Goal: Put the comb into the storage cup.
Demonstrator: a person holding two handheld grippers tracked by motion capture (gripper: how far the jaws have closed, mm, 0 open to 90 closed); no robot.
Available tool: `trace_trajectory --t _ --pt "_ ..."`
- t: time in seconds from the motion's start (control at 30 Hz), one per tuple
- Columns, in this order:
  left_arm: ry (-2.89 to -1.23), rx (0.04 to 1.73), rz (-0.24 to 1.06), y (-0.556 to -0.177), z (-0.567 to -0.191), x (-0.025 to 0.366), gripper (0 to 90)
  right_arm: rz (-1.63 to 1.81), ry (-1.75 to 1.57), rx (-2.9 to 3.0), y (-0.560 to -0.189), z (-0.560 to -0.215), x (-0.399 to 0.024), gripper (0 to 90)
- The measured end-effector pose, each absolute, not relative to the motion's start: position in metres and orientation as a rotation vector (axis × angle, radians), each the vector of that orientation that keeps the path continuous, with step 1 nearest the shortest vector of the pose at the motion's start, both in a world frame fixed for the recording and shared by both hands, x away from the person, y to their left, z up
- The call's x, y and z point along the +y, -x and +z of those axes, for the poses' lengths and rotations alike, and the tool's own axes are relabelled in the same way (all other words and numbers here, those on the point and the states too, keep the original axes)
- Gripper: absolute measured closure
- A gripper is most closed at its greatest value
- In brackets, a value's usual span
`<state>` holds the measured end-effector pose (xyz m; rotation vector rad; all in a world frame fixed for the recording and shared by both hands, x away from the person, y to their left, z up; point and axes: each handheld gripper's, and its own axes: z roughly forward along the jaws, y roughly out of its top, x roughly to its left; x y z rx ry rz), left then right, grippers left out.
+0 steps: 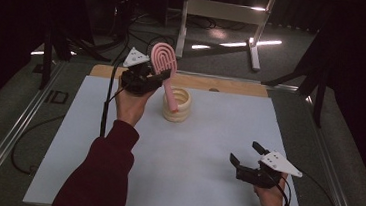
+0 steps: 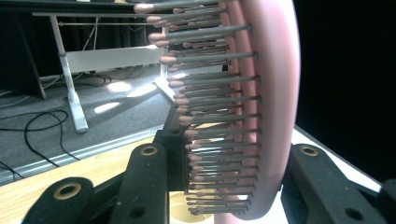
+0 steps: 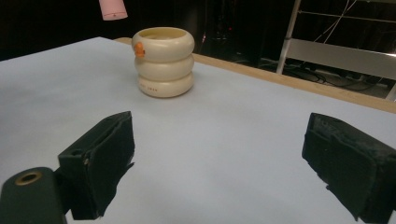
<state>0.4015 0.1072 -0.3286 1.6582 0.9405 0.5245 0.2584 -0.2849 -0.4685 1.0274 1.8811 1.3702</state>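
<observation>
Pink hairbrush is clamped by its head in the left gripper's jaws, handle hanging just above the cream ringed holder; lowering in remains. Right gripper is held open, idle.

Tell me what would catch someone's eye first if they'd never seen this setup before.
Most striking is the pink hairbrush, held upright in the air by the left gripper at the far side of the table, handle end just above the cream ribbed cup. The left gripper view shows its bristles close up between the fingers. The right gripper rests open near the front right of the pale blue table sheet, holding nothing.
</observation>
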Motion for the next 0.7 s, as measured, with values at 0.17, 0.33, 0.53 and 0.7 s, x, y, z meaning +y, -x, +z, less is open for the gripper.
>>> trace_trajectory --t 0.17,0.33,0.53,0.7 --pt "-1.652 0.948 0.533 -0.406 -0.326 0.106 64.5 1.372 -1.029 1.877 -0.258 -0.468 -0.285 9.2" --pt "-1.653 0.951 0.537 -0.411 -0.326 0.103 64.5 1.377 -1.030 1.877 -0.258 -0.468 -0.285 9.2" --pt "-1.644 0.956 0.534 -0.414 -0.328 0.098 64.4 1.380 -1.035 1.877 -0.258 -0.468 -0.286 9.3" --pt "-1.647 0.962 0.536 -0.419 -0.331 0.095 64.4 1.386 -1.032 1.875 -0.258 -0.468 -0.286 9.2"
